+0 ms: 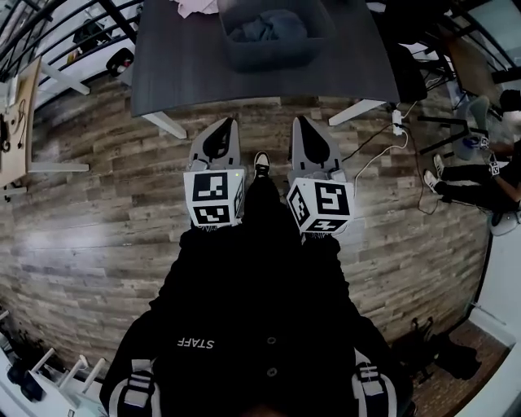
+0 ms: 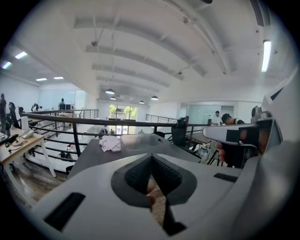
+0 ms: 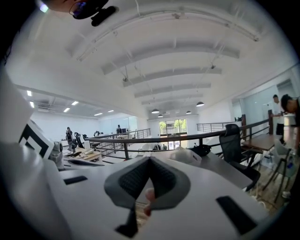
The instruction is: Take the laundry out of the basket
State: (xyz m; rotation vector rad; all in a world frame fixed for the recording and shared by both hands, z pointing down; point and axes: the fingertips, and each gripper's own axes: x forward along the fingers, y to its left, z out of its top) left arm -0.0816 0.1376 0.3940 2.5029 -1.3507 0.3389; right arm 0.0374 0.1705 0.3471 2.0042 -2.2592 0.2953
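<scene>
A grey laundry basket stands on the dark table ahead of me, with bluish-grey laundry bundled inside it. A pale pink cloth lies on the table to the basket's left. I hold both grippers side by side over the wooden floor, short of the table's near edge. My left gripper is shut and holds nothing, and so is my right gripper. In the left gripper view the basket and the cloth lie beyond the shut left gripper. The right gripper points at the basket.
A white cable and plug lie on the floor by the table's right leg. A person sits at the far right. A black office chair stands beyond the table, and a black railing runs behind it. Another desk is at the left.
</scene>
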